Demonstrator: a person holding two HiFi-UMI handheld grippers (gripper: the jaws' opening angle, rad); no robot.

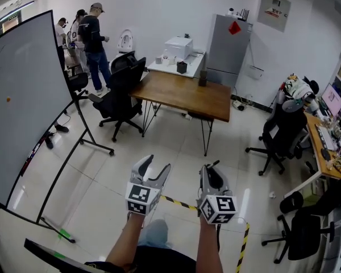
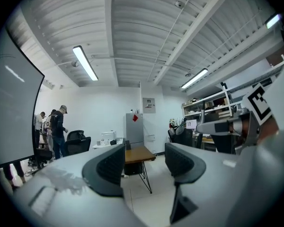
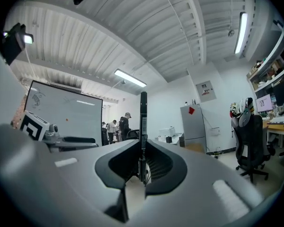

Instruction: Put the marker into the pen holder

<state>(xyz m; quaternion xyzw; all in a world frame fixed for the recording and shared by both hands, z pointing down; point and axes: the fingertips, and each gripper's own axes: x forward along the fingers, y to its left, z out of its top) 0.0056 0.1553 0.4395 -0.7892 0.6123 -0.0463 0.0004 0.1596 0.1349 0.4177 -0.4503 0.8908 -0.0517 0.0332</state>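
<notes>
A thin black marker stands upright between the jaws of my right gripper, which is shut on it. In the head view the right gripper is low and centre, over the floor, and the marker is hard to make out there. Beside it my left gripper is open and holds nothing. Seen from the left gripper, the wooden table shows between the parted jaws. That table stands well ahead, with a dark upright container on its far edge. Whether this is the pen holder I cannot tell.
A large whiteboard on a wheeled stand fills the left. Black office chairs stand by the table. People stand at the back left. A grey cabinet is behind the table. A cluttered desk and chairs are on the right. Striped tape crosses the floor.
</notes>
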